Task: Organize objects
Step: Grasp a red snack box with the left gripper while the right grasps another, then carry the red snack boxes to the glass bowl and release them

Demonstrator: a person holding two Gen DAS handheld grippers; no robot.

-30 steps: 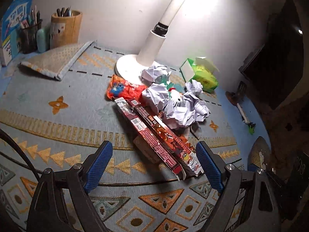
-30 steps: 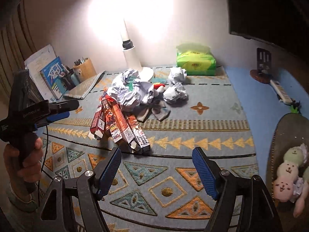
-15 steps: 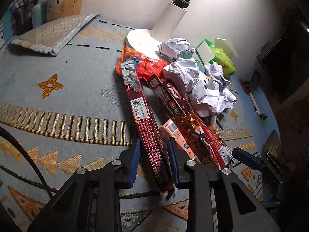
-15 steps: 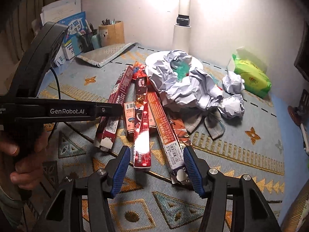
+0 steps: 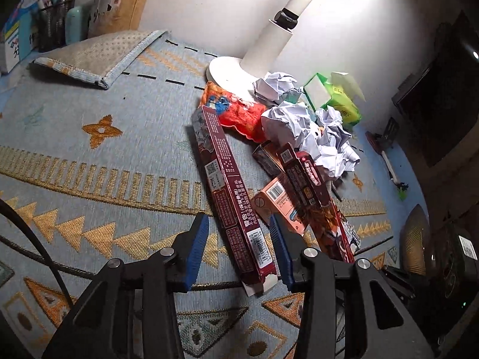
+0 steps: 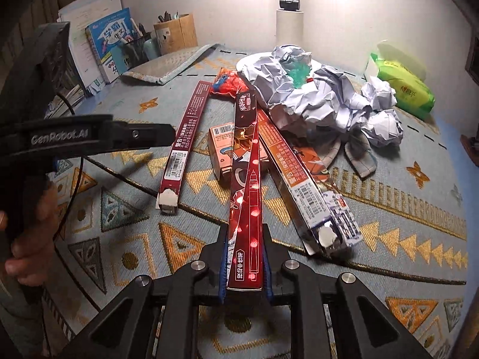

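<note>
Several long red cartons lie in a pile on the patterned mat [image 5: 89, 155]. A dark red carton [image 5: 227, 185] runs between the blue pads of my left gripper [image 5: 238, 251]. Its jaws are opening, with a gap showing beside the left pad. In the right wrist view that carton [image 6: 182, 146] lies flat, next to the left gripper's black body [image 6: 89, 137] held by a hand [image 6: 24, 239]. My right gripper [image 6: 245, 269] is shut on the near end of a glossy red carton [image 6: 247, 179]. A third carton [image 6: 302, 179] and a small orange box [image 6: 221, 149] lie beside it.
Crumpled paper balls [image 6: 305, 89] and an orange snack bag [image 5: 236, 110] sit behind the cartons, by the lamp base [image 5: 233, 71]. A green tissue pack [image 6: 404, 89] lies far right. Pen holder [image 5: 119, 9], books [image 6: 110, 45] and a folded mat [image 5: 98, 56] stand far left. A black cable [image 5: 36, 251] crosses the near mat.
Both grippers came down close to the pile. The left jaws closed around the dark red carton, then widened again. The right jaws closed on the glossy red carton.
</note>
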